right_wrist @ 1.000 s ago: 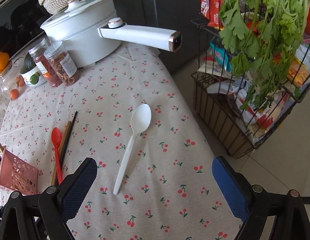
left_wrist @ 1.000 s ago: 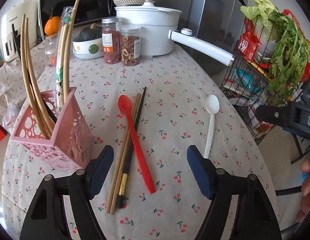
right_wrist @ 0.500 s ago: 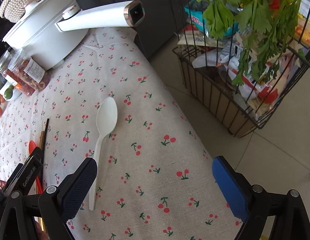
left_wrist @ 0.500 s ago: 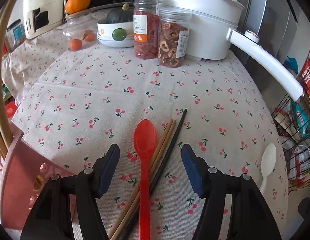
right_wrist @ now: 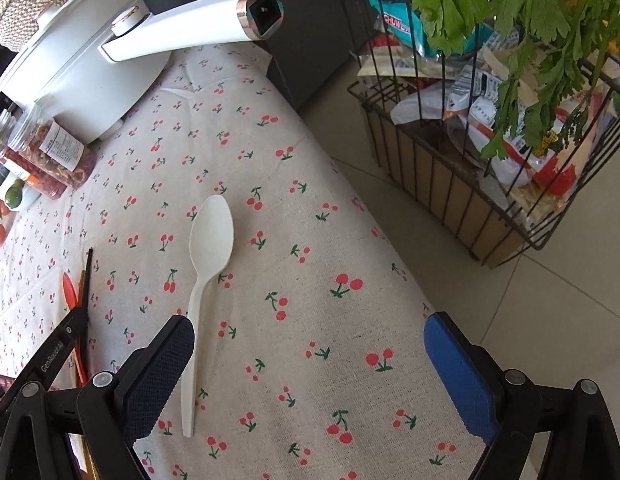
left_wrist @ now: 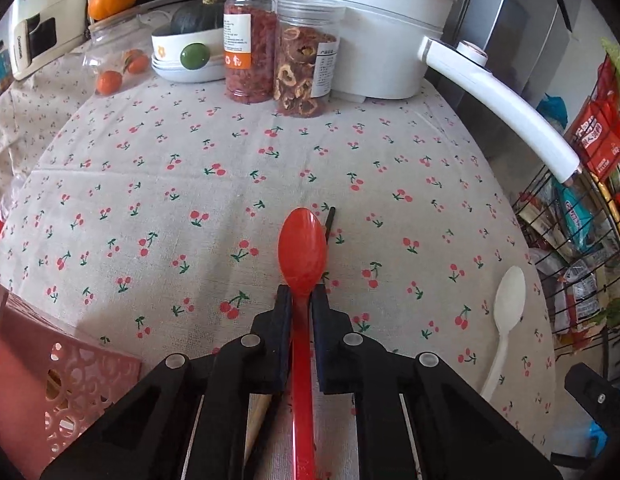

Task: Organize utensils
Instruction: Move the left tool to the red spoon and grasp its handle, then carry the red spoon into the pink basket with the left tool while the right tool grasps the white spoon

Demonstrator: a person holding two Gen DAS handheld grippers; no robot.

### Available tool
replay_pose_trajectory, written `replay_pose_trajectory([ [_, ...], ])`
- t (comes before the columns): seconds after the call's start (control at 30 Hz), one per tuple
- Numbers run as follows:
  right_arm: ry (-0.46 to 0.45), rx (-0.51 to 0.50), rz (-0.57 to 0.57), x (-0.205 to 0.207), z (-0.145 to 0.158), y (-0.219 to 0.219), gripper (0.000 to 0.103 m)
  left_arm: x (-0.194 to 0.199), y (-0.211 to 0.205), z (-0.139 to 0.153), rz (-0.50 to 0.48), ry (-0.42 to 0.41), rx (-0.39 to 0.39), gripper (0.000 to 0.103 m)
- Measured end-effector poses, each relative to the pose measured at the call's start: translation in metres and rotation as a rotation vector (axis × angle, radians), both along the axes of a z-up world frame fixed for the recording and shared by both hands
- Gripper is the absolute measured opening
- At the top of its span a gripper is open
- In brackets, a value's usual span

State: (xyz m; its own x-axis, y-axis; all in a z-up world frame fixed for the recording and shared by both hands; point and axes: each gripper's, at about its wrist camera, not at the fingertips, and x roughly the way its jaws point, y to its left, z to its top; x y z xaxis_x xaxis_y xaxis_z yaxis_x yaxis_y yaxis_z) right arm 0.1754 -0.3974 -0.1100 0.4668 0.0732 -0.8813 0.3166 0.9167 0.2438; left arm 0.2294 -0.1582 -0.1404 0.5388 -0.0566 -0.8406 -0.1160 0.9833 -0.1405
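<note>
Since the earlier frames the left gripper [left_wrist: 301,294] has travelled from beside the pink holder over to the red spoon [left_wrist: 301,248], and its jaws have just been closing, from wide apart to clenched on the spoon's neck just below the bowl. The red handle runs down between the two fingers to the bottom edge of the left wrist view; the bowl sits at frame centre, pointing toward the upper edge. A dark chopstick tip [left_wrist: 330,218] pokes out just right of the bowl, and a wooden chopstick [left_wrist: 257,416] shows under the left finger. The pink utensil holder [left_wrist: 65,380] fills the lower left corner. The white spoon [left_wrist: 506,312] lies apart at the right side on the cherry-print surface [left_wrist: 229,168]. In the right wrist view the right gripper [right_wrist: 305,340] has come lower over the white spoon [right_wrist: 207,268]; its jaws stand wide apart, released, nothing grasped. The spoon's handle lies just beside the left-hand pad [right_wrist: 161,364], inside the gap; whether they touch I cannot tell. White pot [right_wrist: 69,76] upper left, wire basket [right_wrist: 450,184] with greens at right.
</note>
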Motion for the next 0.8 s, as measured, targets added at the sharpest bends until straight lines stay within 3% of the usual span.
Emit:
replay_pose_trajectory([
  [0.3,0.003,0.06,-0.032,0.015,-0.014,0.002,0.096,-0.035,-0.015,0.045,-0.234,-0.047,-0.116,0.01],
  [0.47,-0.01,0.078,-0.028,0.028,-0.023,0.012,0.085,-0.07,-0.015,0.079,-0.344,-0.099,-0.127,0.009],
  [0.7,-0.052,-0.034,0.035,0.05,-0.027,0.042,0.081,-0.113,0.011,0.115,-0.428,-0.154,-0.116,0.009],
  [0.8,-0.039,-0.089,0.065,0.06,-0.033,0.055,0.074,-0.128,0.027,0.127,-0.441,-0.17,-0.116,0.009],
])
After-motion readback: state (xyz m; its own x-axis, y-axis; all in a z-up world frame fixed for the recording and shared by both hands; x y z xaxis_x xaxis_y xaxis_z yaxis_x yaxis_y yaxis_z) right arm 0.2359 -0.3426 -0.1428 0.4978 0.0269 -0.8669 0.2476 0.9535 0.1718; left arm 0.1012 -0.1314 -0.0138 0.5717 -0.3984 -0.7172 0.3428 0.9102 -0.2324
